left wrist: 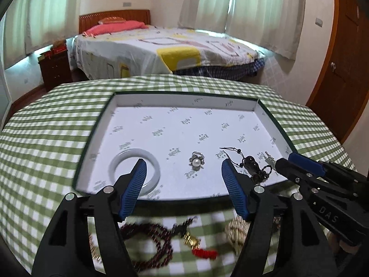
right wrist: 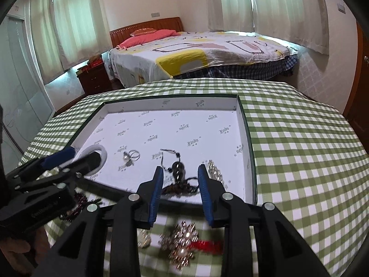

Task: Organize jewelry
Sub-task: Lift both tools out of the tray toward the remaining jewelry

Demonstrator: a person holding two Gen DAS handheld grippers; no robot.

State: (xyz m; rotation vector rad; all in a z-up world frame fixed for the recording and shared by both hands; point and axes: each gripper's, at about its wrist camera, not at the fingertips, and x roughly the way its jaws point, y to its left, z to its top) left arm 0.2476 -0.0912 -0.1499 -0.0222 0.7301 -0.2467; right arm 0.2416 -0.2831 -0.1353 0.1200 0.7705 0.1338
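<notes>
hovering over near rim of box [left wrist: 265, 109], both empty. left hand-held gripper [left wrist: 183, 169] spread wide; right hand-held gripper [right wrist: 180, 176] parted too. white bangle [left wrist: 151, 159], pearl ring [left wrist: 196, 161], dark gourd pendant [right wrist: 178, 168] already in box. step looks like fetching next piece: bead strand [left wrist: 147, 242], brooch [right wrist: 184, 242] wait on checked surface [right wrist: 299, 161], below fingers. next move likely: descend, clamp one.

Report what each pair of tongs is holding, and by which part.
Nothing is held. The left tongs and the right tongs are both open, with no jewelry between their fingers.
</notes>
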